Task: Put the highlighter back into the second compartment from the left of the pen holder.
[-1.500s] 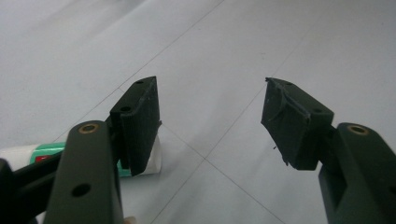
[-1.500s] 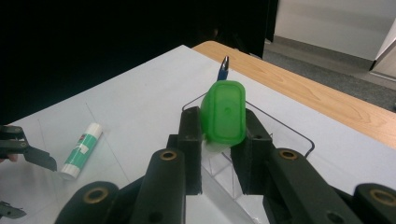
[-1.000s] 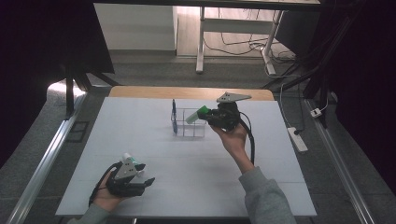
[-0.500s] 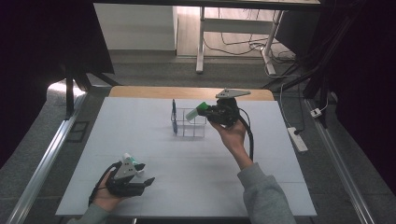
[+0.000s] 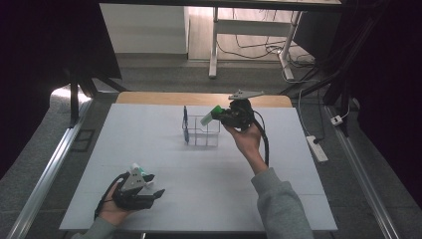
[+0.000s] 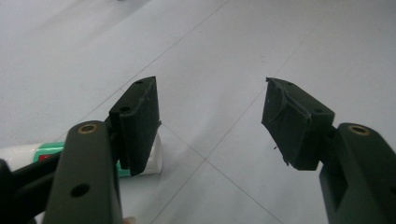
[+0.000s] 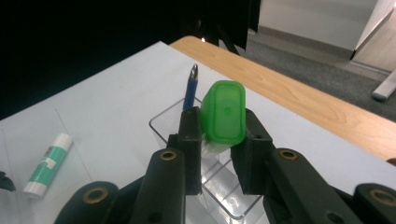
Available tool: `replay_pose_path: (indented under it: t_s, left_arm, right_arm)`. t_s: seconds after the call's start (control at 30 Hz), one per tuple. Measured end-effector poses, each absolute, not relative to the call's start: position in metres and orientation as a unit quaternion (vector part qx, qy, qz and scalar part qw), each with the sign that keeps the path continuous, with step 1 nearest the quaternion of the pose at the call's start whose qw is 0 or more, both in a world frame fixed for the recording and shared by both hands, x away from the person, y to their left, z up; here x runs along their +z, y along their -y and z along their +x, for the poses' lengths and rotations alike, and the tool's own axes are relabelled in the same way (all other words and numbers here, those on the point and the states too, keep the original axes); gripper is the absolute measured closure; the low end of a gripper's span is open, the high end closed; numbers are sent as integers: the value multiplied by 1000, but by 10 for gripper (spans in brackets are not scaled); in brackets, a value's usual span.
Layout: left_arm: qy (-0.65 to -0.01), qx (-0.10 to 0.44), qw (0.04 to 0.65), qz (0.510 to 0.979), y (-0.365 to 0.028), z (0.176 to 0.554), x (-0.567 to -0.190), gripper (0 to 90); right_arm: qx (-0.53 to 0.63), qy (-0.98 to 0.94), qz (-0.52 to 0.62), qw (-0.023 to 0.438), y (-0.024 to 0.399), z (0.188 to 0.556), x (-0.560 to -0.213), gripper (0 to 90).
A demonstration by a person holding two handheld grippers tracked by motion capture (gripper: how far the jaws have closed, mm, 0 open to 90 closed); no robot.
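My right gripper [image 5: 220, 115] is shut on a white item with a green cap [image 5: 213, 113] and holds it in the air just above the right side of a clear acrylic organizer [image 5: 201, 134]. In the right gripper view the green cap [image 7: 225, 112] sticks up between the jaws, over the organizer [image 7: 161, 122]. A blue pen [image 5: 184, 122] stands in the organizer's left compartment. My left gripper [image 5: 155, 185] rests near the table's front left, open and empty. A white and green glue stick [image 5: 141, 172] lies right beside it, and in the left gripper view the glue stick [image 6: 156, 154] shows behind the left jaw.
The white table [image 5: 149, 144] has a wooden strip [image 5: 149, 97] along its far edge. The glue stick [image 7: 49, 157] and pen [image 7: 190, 88] lie left of the right gripper's line. A power strip [image 5: 317, 148] lies on the floor at the right.
The right gripper has risen slightly with the green-capped item, staying over the organizer's right side. The left gripper has not moved.
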State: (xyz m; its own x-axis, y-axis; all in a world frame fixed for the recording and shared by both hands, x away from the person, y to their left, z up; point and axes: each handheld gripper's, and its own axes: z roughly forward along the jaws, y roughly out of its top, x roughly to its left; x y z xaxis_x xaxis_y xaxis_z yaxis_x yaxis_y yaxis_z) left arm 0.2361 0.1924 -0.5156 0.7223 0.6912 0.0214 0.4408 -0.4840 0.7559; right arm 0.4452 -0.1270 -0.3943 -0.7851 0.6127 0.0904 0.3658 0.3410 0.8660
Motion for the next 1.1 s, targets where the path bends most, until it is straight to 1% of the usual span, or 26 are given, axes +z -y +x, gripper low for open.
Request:
replay_pose_path:
  t_s: [0.1, 0.13, 0.2, 0.33, 0.53, 1.1]
  left_arm:
    - [-335, 164, 382, 846, -193, 236, -516, 358]
    - [-335, 164, 382, 846, -193, 236, -516, 358]
    - [-336, 164, 383, 845, -193, 236, -516, 358]
    - [-335, 164, 382, 845, -193, 236, -516, 358]
    - [-335, 164, 382, 846, -192, 236, -515, 357]
    - [-340, 167, 386, 841, -195, 237, -514, 356]
  right_arm:
    - [475, -817, 306, 116, 124, 450, -401, 737]
    - [469, -821, 306, 111, 123, 451, -403, 713]
    - [459, -826, 310, 106, 120, 453, -407, 608]
    - [454, -829, 312, 99, 119, 452, -410, 510]
    - [462, -826, 307, 103, 125, 446, -410, 480]
    - [485, -821, 283, 107, 156, 415, -419, 467]
